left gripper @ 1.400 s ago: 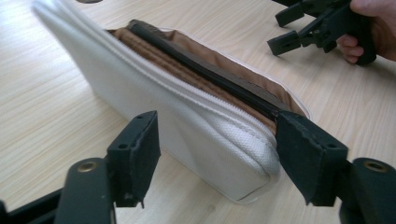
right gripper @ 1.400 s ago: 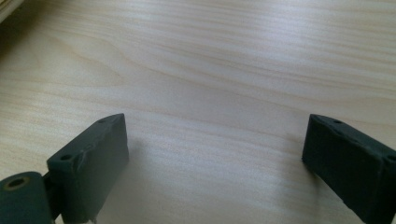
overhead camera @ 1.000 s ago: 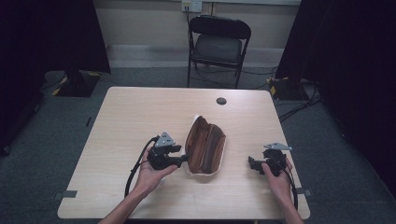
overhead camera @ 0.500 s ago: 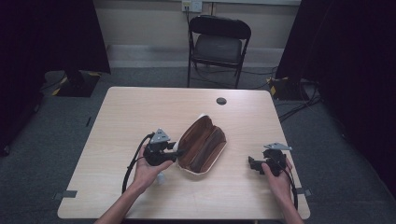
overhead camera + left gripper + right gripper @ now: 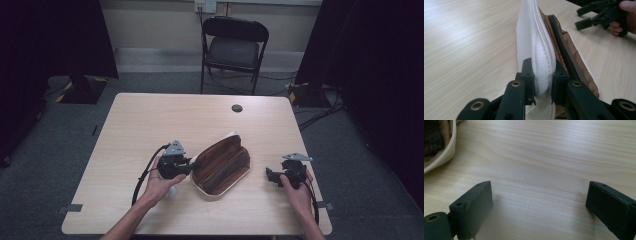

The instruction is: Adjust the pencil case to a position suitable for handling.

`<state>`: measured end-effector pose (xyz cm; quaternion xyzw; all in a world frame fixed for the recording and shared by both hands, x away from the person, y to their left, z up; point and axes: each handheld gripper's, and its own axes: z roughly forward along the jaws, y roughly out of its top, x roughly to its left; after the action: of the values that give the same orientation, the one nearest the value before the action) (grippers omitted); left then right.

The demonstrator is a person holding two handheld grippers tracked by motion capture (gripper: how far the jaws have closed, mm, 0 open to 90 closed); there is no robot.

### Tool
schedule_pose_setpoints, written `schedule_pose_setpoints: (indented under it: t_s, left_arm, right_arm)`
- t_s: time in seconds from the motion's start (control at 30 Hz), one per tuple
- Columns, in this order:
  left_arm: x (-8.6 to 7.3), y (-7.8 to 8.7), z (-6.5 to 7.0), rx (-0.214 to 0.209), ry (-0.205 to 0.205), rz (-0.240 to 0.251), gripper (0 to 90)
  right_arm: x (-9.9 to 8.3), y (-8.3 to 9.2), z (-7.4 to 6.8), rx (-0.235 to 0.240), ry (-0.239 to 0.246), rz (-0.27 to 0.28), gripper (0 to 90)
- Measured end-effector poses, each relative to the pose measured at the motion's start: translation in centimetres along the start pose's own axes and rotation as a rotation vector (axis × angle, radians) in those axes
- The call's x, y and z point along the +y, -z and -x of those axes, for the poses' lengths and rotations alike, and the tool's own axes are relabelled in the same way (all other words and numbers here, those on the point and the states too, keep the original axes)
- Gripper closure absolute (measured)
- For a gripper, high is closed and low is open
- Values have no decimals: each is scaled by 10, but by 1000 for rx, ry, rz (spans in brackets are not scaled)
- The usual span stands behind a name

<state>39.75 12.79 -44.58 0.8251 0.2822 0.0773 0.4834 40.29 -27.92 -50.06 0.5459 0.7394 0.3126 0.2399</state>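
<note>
A brown, boat-shaped fabric pouch with a white woven rim (image 5: 222, 168) is lying near the middle of the pale wooden table (image 5: 150, 120), angled from near left to far right, with its dark inner lining facing up. In the left gripper view the white rim (image 5: 537, 47) is standing up in a tall fold that runs away from the camera, with a dark zipper strip and tan fabric lying just to its right.

The left gripper (image 5: 192, 165) is sitting at the pouch's near-left edge, held in the person's left hand (image 5: 161, 181), with a black cable looping back from it across the table. Its fingers (image 5: 527, 72) have just been closing, and they are now pinching the white rim between them, the pads pressing on the cloth from both sides.

The right gripper (image 5: 270, 175) is resting near the right side of the table, well apart from the pouch, in the person's right hand (image 5: 296, 189). Its fingers (image 5: 477, 205) are standing wide open over bare wood, with nothing between them; a corner of the pouch is showing at the far left of the right gripper view.

A small dark round disc (image 5: 237, 108) is lying on the far part of the table, and a black folding chair (image 5: 234, 47) is standing beyond the far edge.
</note>
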Motion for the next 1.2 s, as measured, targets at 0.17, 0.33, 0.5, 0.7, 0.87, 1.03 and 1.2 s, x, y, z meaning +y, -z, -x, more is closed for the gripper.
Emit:
schedule_pose_setpoints:
  t_s: [0.17,0.33,0.5,0.7,0.87,1.03,1.2]
  left_arm:
    - [0,-1,3,-45,-33,-5,772]
    - [-2,1,-5,-2,-6,1,734]
    - [-5,14,-13,13,-30,-31,640]
    - [-11,31,-16,33,1,-5,549]
    - [-10,30,-24,54,11,17,747]
    - [-9,26,-32,80,25,31,789]
    - [-7,19,-38,107,17,8,767]
  right_arm:
    - [0,0,0,-2,1,1,62]
    - [0,0,0,-1,0,1,62]
    - [0,0,0,-1,1,1,62]
    - [0,0,0,0,1,0,61]
    - [0,0,-1,-3,-2,1,61]
    - [0,0,-1,-3,-1,1,61]
    - [0,0,-1,-2,-2,1,61]
